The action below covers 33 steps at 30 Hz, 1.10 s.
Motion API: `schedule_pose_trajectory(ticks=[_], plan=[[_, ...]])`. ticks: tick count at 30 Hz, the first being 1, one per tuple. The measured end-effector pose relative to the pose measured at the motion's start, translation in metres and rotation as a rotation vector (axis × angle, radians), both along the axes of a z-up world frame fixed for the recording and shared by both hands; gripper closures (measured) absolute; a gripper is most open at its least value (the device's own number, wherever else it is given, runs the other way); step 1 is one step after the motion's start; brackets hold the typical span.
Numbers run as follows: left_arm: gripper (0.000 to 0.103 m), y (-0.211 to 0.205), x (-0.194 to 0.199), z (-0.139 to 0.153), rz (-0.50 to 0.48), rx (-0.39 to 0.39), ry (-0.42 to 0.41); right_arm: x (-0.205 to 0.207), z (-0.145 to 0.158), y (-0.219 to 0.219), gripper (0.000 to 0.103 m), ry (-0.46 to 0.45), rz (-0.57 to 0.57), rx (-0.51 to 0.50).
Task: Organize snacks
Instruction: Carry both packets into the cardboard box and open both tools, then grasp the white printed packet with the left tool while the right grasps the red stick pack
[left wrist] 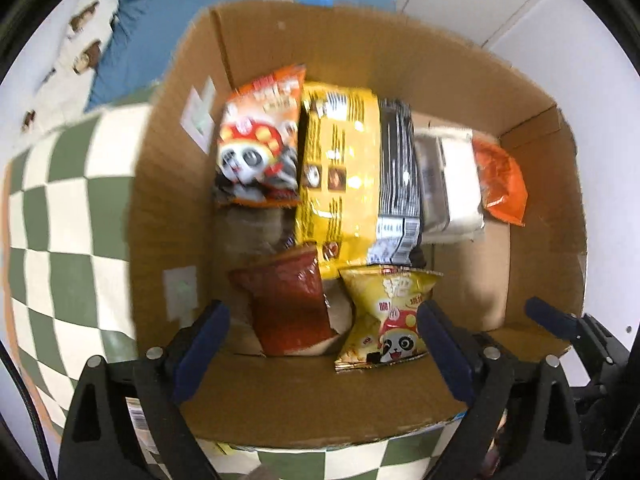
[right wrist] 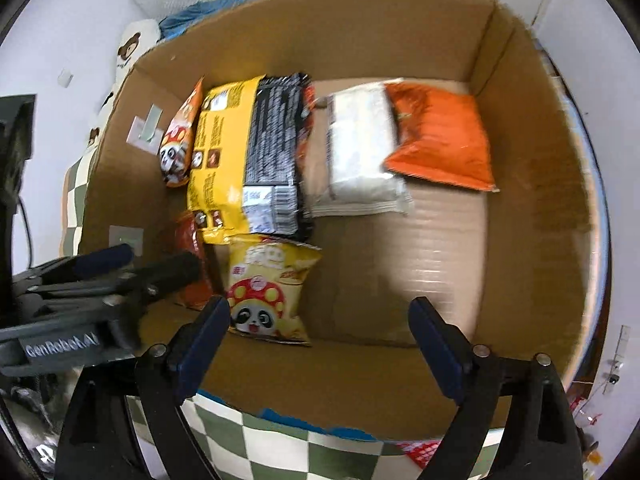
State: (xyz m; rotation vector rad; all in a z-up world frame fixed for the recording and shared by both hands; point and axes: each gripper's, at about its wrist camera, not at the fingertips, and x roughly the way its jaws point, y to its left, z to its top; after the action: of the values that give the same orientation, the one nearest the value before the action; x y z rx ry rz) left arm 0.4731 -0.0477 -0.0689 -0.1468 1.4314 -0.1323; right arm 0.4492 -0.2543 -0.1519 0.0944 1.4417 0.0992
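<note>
A cardboard box (left wrist: 180, 184) holds the snacks. Along its back lie an orange panda packet (left wrist: 260, 140), a big yellow bag (left wrist: 340, 176), a black packet (left wrist: 398, 172), a white packet (left wrist: 452, 184) and an orange packet (left wrist: 502, 180). Nearer me lie a dark red packet (left wrist: 286, 304) and a yellow panda packet (left wrist: 380, 312). My left gripper (left wrist: 322, 344) hangs open above these two, gripping neither. My right gripper (right wrist: 322, 336) is open and empty over the box (right wrist: 540, 184), just right of the yellow panda packet (right wrist: 268, 284). The left gripper (right wrist: 158, 258) shows at its left.
The box stands on a green-and-white checkered cloth (left wrist: 60, 220). Blue fabric (left wrist: 160, 40) and a bear-print cushion (left wrist: 80, 40) lie behind it. Bare box floor (right wrist: 420, 248) fills the near right part. A red packet (right wrist: 424, 450) lies outside by the front wall.
</note>
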Motion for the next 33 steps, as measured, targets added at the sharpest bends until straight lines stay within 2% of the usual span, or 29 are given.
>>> schedule_pose_trajectory(ticks=[9,17,24,29,33], plan=[[0.007,0.01,-0.031,0.048,0.01,0.101,-0.223,-0.026,0.044,-0.02,0.01,-0.151,-0.043,-0.051],[0.007,0.006,-0.077,0.084,0.023,0.143,-0.391,-0.063,0.089,-0.01,0.01,-0.309,-0.042,-0.076],[0.007,0.006,-0.118,0.111,0.025,0.143,-0.47,-0.105,0.132,-0.004,0.01,-0.436,-0.045,-0.084],[0.007,0.005,-0.144,0.131,0.026,0.136,-0.525,-0.133,0.153,-0.006,0.01,-0.488,-0.053,-0.066],[0.007,0.008,-0.159,0.137,0.028,0.131,-0.536,-0.151,0.165,-0.008,0.01,-0.518,-0.06,-0.034]])
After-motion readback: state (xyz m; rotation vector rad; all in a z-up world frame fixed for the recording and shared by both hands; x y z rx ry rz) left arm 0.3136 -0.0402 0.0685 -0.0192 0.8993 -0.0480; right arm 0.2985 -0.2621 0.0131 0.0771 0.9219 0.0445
